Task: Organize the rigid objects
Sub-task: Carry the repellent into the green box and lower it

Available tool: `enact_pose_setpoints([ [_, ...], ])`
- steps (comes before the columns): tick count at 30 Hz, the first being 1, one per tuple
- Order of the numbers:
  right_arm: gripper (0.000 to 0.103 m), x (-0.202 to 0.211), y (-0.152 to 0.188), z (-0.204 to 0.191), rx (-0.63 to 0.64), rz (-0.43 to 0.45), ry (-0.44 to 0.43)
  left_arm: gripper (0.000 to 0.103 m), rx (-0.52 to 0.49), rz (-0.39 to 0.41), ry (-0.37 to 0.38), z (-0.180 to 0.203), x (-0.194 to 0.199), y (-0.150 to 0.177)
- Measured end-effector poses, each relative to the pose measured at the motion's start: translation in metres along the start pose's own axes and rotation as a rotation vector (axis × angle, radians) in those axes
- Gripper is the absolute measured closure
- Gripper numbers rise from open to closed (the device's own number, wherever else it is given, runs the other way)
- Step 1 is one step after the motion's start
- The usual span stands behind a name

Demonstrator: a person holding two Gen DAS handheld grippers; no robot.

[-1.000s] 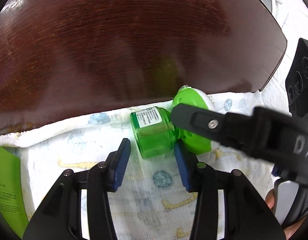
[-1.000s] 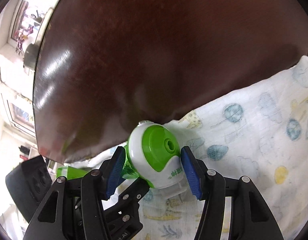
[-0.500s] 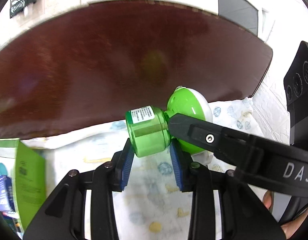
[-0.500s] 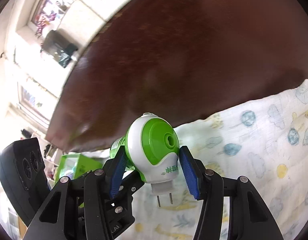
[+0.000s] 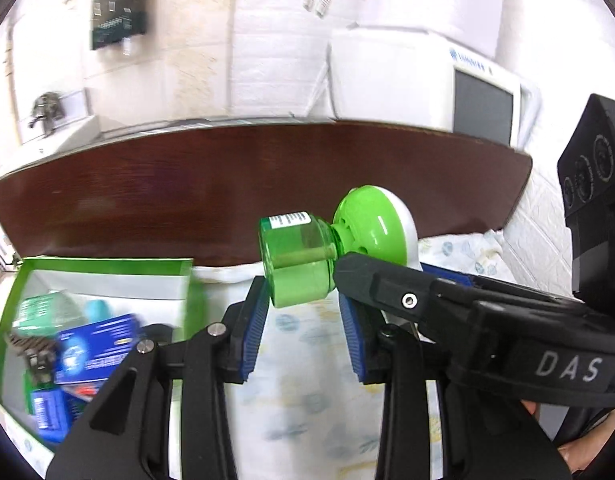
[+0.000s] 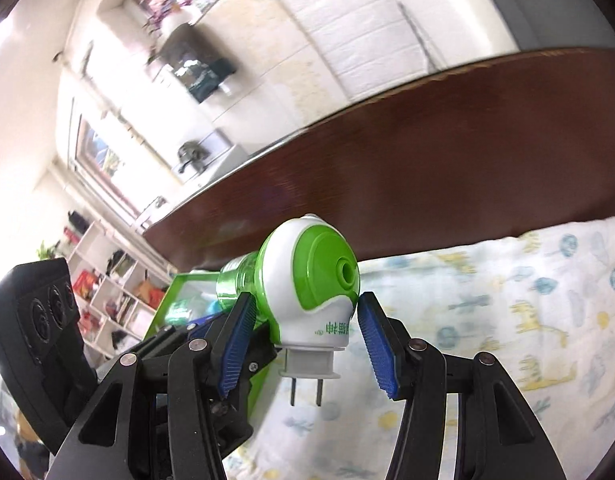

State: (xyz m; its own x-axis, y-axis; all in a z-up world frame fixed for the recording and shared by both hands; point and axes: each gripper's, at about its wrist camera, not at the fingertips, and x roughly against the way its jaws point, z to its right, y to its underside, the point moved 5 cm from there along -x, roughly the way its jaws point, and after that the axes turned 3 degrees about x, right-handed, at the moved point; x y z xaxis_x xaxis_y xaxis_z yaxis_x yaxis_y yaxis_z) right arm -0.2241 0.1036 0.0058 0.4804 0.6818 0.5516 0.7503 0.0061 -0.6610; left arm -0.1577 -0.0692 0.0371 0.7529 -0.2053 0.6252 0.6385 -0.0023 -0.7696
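Together both claws grip one thing — the plug-in vaporizer (image 6: pixel 311 280).

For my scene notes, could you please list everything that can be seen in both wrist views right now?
Plug-in vaporizer: one, green and white, held in the air, prongs down.
Liquid bottle: one, clear green, joined to the vaporizer.
Open box: one, green, on the left, holding blue packets and other blurred items.
Cloth: one, white with a printed pattern, spread below.
Table: one, dark brown wood, beyond the cloth.
Monitor: one, white, behind the table.
Left gripper: black with blue pads, shut on the bottle.
Right gripper: black with blue pads, shut on the vaporizer.
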Motion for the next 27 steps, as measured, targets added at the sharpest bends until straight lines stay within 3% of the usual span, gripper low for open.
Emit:
enact_pose_setpoints([
  [2,0.047,-0.007,-0.005,-0.018,0.019,-0.008,-0.016,0.070,0.017,0.011,-0.008,-0.014,-0.011,-0.002],
  [6,0.047,-0.024,-0.003,-0.053,0.061,-0.033,-0.040,0.070,0.053,0.030,-0.037,-0.041,0.013,0.010],
  [16,0.047,-0.063,0.043,-0.127,0.143,-0.140,-0.106,0.070,0.149,0.011,-0.096,-0.112,0.048,0.050],
  [27,0.047,-0.082,0.093,-0.134,0.127,-0.249,-0.073,0.067,0.185,-0.078,-0.056,-0.122,0.041,0.085],
])
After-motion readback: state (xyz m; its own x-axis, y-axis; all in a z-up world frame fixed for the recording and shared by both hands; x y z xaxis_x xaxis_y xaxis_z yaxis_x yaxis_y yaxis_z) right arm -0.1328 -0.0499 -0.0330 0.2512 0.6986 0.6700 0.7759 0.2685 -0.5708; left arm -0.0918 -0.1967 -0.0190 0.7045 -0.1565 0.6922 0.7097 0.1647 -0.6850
